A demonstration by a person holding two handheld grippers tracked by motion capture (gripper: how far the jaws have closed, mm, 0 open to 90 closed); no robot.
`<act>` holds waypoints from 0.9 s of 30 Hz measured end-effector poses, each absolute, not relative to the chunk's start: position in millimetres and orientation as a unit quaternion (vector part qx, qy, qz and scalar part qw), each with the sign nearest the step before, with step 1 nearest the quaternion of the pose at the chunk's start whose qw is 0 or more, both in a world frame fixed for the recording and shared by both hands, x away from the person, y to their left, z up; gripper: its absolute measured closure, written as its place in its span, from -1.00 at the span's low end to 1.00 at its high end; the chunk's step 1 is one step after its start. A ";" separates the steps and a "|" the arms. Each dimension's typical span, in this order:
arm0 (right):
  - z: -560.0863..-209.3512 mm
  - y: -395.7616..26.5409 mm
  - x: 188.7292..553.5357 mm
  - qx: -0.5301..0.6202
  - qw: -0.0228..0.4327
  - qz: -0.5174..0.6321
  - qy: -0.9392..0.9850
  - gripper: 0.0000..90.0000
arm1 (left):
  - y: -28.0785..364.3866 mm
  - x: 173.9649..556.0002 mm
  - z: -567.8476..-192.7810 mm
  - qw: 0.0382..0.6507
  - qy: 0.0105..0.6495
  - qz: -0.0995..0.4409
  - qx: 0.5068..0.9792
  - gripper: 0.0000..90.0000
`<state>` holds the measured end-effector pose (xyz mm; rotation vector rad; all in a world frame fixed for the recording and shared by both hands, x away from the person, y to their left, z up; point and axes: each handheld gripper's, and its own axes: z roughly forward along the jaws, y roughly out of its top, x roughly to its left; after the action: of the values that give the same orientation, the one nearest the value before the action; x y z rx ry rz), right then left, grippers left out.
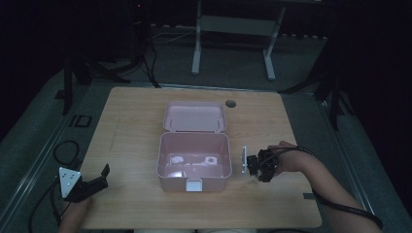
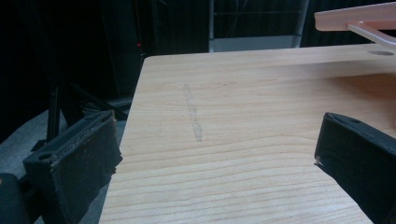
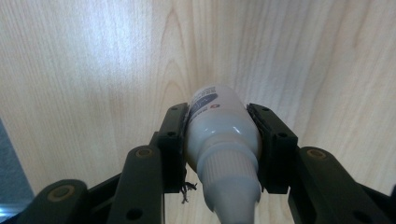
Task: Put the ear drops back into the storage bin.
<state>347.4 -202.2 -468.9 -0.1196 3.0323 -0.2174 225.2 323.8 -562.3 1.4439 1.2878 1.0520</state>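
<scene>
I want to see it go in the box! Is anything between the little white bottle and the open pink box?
Nothing visible. The right gripper grips the white bottle just right of the pink box; bare tabletop between, lid open.

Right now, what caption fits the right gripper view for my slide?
The right gripper clamps a white bottle above the wooden table.

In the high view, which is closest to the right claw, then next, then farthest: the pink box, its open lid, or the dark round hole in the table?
1. The pink box, just left of the right claw, which grips a white bottle.
2. Its open lid, standing behind the box.
3. The dark round hole, near the table's far edge.
</scene>
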 end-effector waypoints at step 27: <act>-413.8 -175.2 336.6 -0.045 0.057 -0.076 0.994 0.33 | 324.1 224.9 -562.3 0.454 0.520 0.426 0.585 -0.99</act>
<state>336.6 -175.2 -413.8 -0.1358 3.0149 -0.2295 224.9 324.1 -562.3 1.4434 1.2844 1.0522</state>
